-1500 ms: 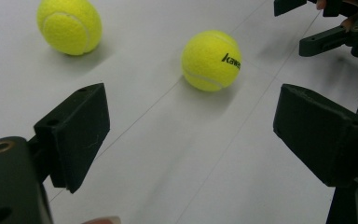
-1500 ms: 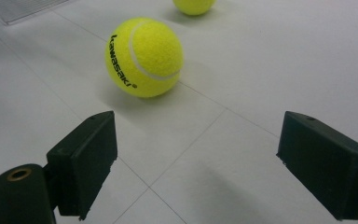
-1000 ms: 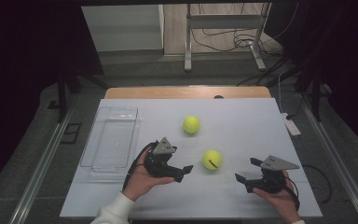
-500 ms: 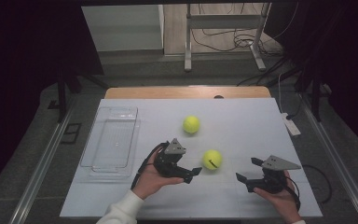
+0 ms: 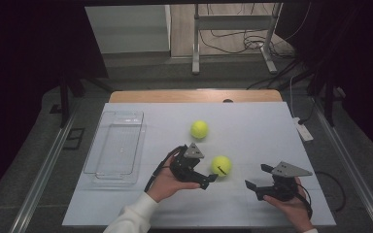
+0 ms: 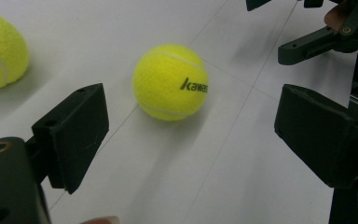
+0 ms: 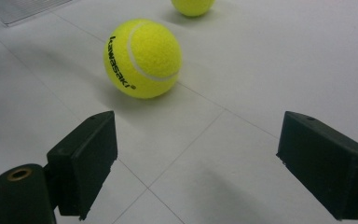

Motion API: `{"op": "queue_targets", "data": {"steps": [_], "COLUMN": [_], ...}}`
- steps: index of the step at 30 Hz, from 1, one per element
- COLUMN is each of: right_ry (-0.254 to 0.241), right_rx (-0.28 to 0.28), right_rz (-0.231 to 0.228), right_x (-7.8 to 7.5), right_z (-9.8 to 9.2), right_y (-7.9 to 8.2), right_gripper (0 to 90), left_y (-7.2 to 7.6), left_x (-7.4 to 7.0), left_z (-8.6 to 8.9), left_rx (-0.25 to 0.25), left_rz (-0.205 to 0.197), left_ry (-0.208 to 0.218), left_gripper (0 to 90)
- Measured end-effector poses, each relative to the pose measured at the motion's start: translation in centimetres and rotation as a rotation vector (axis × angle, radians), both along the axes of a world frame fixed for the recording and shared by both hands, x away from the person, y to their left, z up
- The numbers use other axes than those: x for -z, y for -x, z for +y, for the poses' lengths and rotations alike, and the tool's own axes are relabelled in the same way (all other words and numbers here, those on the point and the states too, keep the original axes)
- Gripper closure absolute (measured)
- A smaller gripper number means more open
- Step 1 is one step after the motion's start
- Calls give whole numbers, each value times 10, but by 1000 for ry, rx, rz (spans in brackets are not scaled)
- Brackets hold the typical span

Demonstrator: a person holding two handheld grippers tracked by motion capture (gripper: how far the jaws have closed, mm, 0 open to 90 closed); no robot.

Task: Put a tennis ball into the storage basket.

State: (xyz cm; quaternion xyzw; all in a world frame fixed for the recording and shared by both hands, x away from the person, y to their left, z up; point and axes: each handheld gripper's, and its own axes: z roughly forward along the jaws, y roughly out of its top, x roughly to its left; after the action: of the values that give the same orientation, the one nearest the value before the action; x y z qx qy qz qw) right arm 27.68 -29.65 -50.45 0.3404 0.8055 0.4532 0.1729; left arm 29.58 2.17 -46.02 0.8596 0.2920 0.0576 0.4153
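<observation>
**Your left hand-held gripper [image 5: 212, 177] closes in on the nearer yellow felt tennis ball [image 5: 221, 165], jaws wide and empty.**

That ball sits on the white desk [image 5: 252, 131] just right of centre in the high view. It is light, springy and fuzzy, so it grips well but rolls if nudged; take it across its widest middle. In the left gripper view it lies ahead of your parted pads [image 6: 74, 133], untouched. Your right hand-held gripper [image 5: 255, 189], lower right, stands apart too, holding nothing.
</observation>
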Motion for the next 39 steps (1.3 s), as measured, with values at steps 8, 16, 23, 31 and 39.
{"op": "queue_targets", "data": {"steps": [8, 16, 23, 31, 39], "right_ry": [0, 0, 1, 10, 12], "right_rx": [8, 10, 10, 14, 14], "right_rz": [2, 5, 6, 5, 5], "right_x": [1, 1, 1, 2, 2], "right_z": [-2, -2, -3, -3, -4], "right_y": [0, 0, 0, 0, -1], "right_gripper": [123, 123, 124, 124, 124], "left_y": [-6, -11, -18, -26, -32], "left_x": [0, 3, 6, 11, 16], "left_z": [-6, -12, -20, -32, -38], "left_rx": [14, 24, 39, 54, 60], "left_rz": [12, 28, 46, 69, 84], "left_ry": [-6, -11, -29, -49, -69], "left_gripper": [111, 109, 107, 102, 100]}}
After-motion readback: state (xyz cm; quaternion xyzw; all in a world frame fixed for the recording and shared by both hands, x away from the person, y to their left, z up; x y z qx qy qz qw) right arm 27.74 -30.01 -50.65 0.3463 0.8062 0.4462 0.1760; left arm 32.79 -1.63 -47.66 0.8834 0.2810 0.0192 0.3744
